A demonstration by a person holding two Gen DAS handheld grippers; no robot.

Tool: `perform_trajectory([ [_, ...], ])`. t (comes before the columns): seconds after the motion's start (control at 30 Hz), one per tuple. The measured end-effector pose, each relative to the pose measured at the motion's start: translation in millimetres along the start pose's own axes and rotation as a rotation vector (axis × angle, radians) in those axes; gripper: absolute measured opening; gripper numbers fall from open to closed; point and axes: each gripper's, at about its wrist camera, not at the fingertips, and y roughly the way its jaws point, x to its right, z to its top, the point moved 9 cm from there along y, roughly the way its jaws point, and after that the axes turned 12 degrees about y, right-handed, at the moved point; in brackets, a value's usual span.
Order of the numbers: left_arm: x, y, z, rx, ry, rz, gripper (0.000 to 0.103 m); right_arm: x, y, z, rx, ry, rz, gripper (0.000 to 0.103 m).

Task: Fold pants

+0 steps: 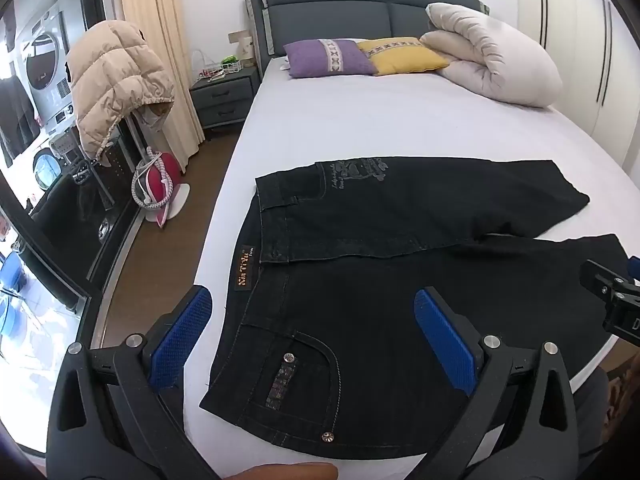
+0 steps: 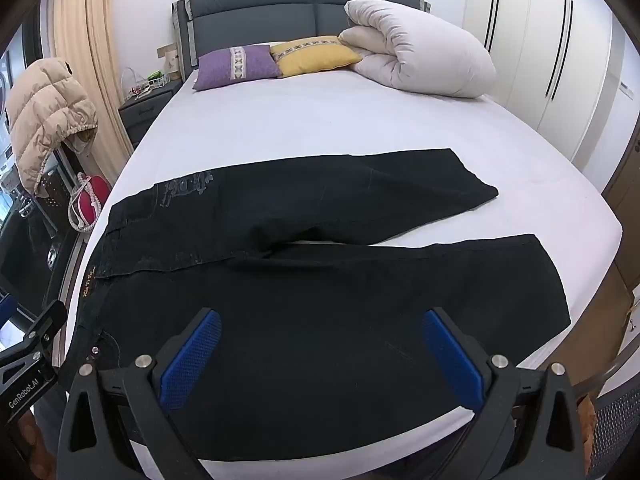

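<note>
Because the black denim pants point(image 2: 304, 280) are thick cloth, they look soft but a bit heavy — they bend easily and should not slip much. They lie flat on the white bed point(image 2: 320, 120), legs spread apart, waist to the left. Good spots to pinch are the waistband and a leg hem. One pair of pants, two legs. The left tongs point(image 1: 316, 340) and right tongs point(image 2: 320, 356) — two in all — stand wide, holding nothing.
</note>
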Motion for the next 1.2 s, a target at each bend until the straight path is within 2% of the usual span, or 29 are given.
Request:
perform_trajectory([
  [1.2,-0.7,4.4,-1.8,-0.006,-0.001,-0.006,0.103,-8.4,4.4,-7.6,-0.002,-0.027,-0.006,0.103],
])
